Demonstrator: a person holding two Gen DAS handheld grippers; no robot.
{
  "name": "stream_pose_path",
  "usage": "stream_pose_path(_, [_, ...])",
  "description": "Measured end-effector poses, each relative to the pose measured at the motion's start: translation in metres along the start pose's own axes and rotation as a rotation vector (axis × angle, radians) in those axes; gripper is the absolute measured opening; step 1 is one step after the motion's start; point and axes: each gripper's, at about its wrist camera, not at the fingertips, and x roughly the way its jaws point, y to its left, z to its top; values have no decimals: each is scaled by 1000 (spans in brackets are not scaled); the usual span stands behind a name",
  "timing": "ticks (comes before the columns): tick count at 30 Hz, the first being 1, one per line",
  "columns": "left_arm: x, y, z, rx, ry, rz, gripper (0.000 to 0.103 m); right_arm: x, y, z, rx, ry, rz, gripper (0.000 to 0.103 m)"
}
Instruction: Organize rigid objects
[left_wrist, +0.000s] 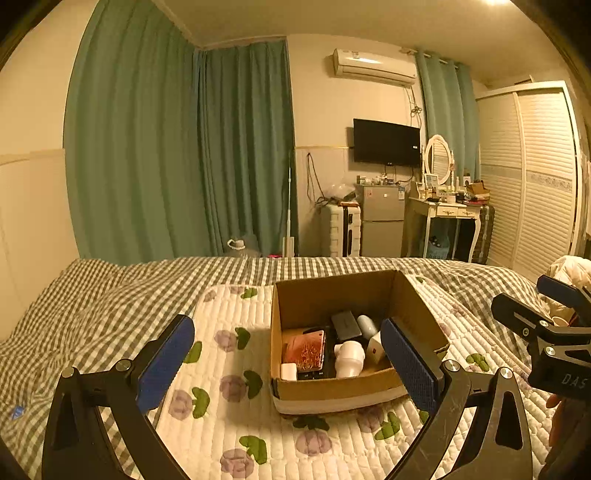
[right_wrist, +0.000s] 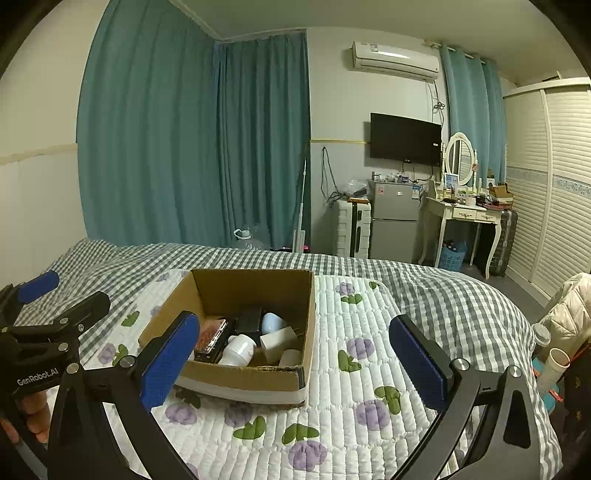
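An open cardboard box (left_wrist: 314, 387) (right_wrist: 236, 376) sits on a white quilted mat with purple flowers (left_wrist: 229, 424) (right_wrist: 354, 406) on the bed. Inside lie a phone with a pink case (left_wrist: 306, 349) (right_wrist: 210, 334), a white bulb-shaped item (left_wrist: 349, 358) (right_wrist: 240, 349), a dark rectangular device (left_wrist: 345, 325) (right_wrist: 249, 319), a pale blue rounded item (left_wrist: 367, 325) (right_wrist: 271, 322) and a white cube (left_wrist: 375, 349) (right_wrist: 277, 341). My left gripper (left_wrist: 288, 363) is open and empty, just in front of the box. My right gripper (right_wrist: 295, 362) is open and empty, also in front of it.
The bed has a grey checked cover (left_wrist: 92, 306) (right_wrist: 443, 295). A white jacket (right_wrist: 569, 310) and cups (right_wrist: 554, 365) lie at the right edge. Across the room stand a fridge (right_wrist: 393, 221), a suitcase (right_wrist: 352, 229) and a dressing table (right_wrist: 465, 218).
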Motion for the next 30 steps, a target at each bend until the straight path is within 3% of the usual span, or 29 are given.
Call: stream_pose_path(30, [4, 9, -6, -36, 49, -2, 103, 6, 1, 2, -26, 36, -26, 103])
